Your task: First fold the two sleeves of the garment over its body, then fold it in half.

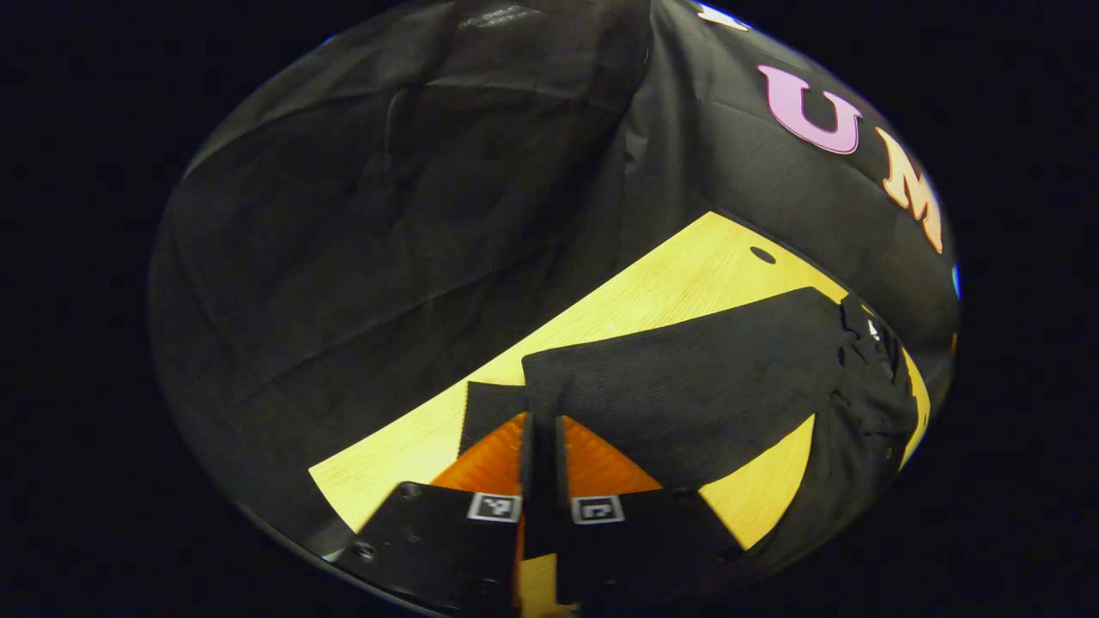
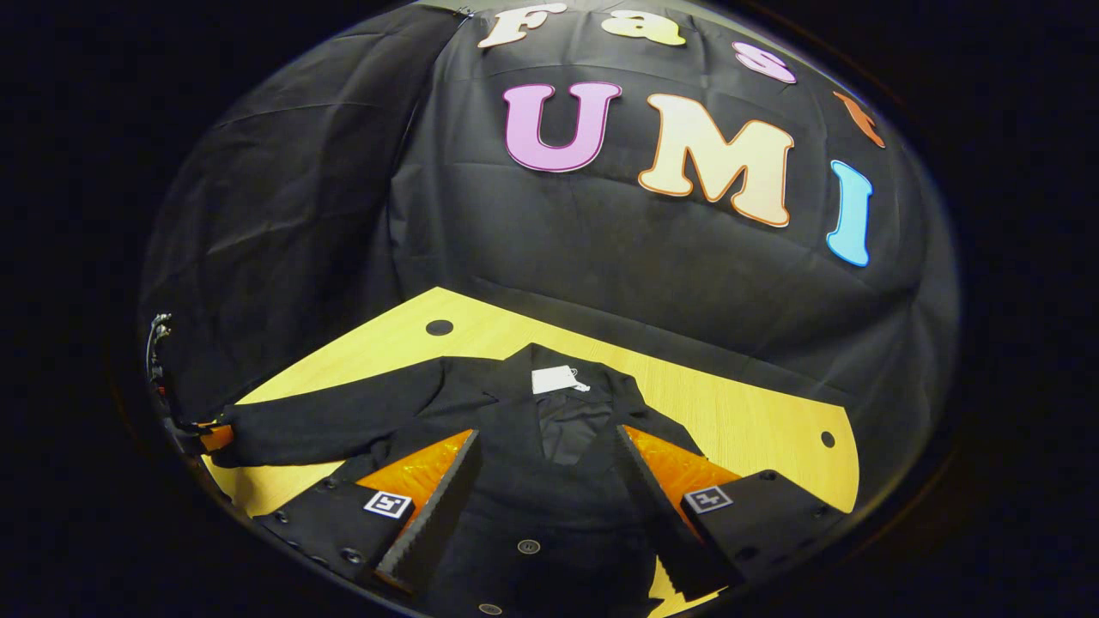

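The fingers (image 1: pixel 522 446) of the left gripper (image 1: pixel 541 438) are seen pressed together at the cuff end of a black sleeve (image 1: pixel 687 386), and the cloth appears to be pinched between them, though the contact itself is hidden by the pads. The fingers (image 2: pixel 438 498) of the right gripper (image 2: pixel 541 489) are held wide apart, and nothing is gripped between them.

The garment (image 2: pixel 532 481), a dark buttoned jacket, is laid flat on the yellow tabletop (image 2: pixel 738 412), collar and white label (image 2: pixel 556 378) toward the booth's wall. From the collar, the sleeve is stretched out to the side, well away from the body. In the right gripper view the left gripper (image 2: pixel 202 438) is found at that sleeve's far end.

The first sleeve fold is judged to be in hand. Next, the cuff would need to be lifted and carried across toward the buttons (image 2: pixel 528 547).

The right gripper is poised over the jacket's front, pointed toward the collar; the left is held low, along the sleeve.
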Available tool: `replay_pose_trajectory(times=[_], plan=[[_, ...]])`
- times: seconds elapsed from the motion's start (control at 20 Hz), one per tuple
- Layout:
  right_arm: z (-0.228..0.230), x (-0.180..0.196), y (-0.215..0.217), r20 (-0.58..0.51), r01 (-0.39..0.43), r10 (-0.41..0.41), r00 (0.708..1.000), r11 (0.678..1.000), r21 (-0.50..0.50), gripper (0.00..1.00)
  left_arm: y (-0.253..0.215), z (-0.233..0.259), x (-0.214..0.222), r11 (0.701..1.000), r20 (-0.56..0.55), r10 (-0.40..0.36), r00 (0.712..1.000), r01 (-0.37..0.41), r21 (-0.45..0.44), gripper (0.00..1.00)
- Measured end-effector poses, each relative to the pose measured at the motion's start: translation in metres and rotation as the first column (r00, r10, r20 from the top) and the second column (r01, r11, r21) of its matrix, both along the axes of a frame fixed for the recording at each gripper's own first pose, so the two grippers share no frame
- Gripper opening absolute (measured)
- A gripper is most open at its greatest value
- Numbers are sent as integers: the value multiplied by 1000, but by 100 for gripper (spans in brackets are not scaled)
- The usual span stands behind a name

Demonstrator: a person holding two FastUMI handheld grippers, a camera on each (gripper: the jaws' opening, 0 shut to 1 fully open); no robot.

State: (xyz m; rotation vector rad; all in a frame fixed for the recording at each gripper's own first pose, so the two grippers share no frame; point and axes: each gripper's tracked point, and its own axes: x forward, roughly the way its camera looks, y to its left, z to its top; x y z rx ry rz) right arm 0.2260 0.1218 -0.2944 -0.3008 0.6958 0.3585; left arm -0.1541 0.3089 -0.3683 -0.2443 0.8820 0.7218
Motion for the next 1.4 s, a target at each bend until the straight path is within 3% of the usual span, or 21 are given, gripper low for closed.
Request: replay_pose_trajectory(times=[0.1,0.3,0.45,0.65,1.1,1.4], plan=[[3,-1,-2,3,-2,2,1000,1000,2,100,1,2,1,1000,-8,-14,1000,14,-4,0],[10,-5,-10,14,0,0,1000,1000,17,100,1,5,0,999,-33,-30,999,29,-28,0],[14,-12,-19,21,3,-4,1000,1000,26,100,1,29,12,999,20,-29,999,30,-40,0],[20,-19,-39,28,18,-19,999,999,38,99,-5,75,40,996,97,-88,991,87,9,0],[35,-37,-118,57,108,-112,992,991,75,99,-73,108,122,968,178,-251,951,242,72,0],[40,-51,-174,64,186,-193,979,978,99,99,-130,120,159,929,191,-370,909,357,101,0]])
